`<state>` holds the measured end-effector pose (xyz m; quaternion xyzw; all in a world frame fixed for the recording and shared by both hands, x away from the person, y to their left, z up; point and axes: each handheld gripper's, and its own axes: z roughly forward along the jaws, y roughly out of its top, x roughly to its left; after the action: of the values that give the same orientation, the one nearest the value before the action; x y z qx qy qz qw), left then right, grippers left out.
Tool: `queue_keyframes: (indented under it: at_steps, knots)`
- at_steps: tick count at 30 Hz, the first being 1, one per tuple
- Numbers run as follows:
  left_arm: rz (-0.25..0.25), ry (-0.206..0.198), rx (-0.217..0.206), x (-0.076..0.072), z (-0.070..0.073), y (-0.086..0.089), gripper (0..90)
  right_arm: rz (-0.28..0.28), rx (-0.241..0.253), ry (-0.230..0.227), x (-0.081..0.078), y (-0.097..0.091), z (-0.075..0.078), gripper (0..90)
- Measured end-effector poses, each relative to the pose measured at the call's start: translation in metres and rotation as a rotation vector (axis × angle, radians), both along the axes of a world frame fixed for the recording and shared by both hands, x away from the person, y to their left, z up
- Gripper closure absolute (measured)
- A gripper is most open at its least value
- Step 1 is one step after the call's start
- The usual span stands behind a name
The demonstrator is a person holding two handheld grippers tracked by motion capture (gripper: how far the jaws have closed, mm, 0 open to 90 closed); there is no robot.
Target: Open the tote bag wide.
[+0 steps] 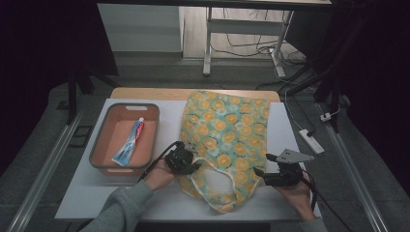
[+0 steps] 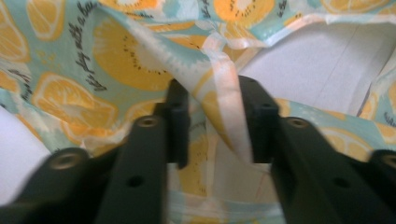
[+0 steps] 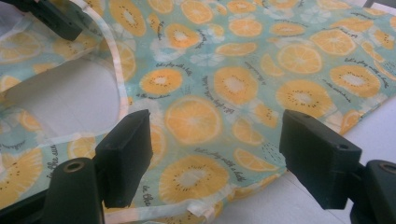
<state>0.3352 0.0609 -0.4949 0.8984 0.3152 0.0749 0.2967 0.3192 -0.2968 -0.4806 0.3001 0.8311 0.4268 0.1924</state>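
Here, one fruit-print cloth bag [image 1: 225,145] lies flat on the white counter [image 1: 87,198], with one grey bin [image 1: 124,140] just beside it on the left, holding one toothpaste tube [image 1: 129,142]. The bag's long axis runs from the far edge of the counter toward the person, its closed bottom far and its handles and mouth at the near end. There are two grippers, one at each near corner of the bag. The left gripper [image 2: 209,121] sits at the bag's near left corner, on the bin's side; its jaws stand close on either side of a raised fold of the bag's pale hem, one pad against the cloth, though I cannot tell whether they truly pinch it. The right gripper [image 3: 217,154] hovers at the bag's near right corner, jaws wide apart, with flat printed cloth below them and nothing gripped. The tube points lengthwise along the bin, roughly parallel to the bag.
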Motion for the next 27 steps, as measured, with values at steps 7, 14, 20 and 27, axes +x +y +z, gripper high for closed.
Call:
queue_keyframes:
  at_steps: [7,14,20,27]
  knots:
    - [0.001,-0.012,-0.013,-0.006,0.007,0.005,86.5,0.008,-0.011,0.003,-0.001,0.001,0.0,25.4]
    - [0.007,-0.03,-0.101,-0.009,0.028,0.016,88.1,0.102,0.007,0.034,-0.006,0.013,0.004,25.7]
    - [0.032,-0.04,-0.163,-0.005,0.039,0.026,88.1,0.25,-0.002,0.092,-0.018,0.039,0.007,25.5]
    - [0.071,-0.037,-0.185,0.003,0.038,0.035,88.1,0.359,-0.056,0.16,-0.035,0.069,-0.001,22.2]
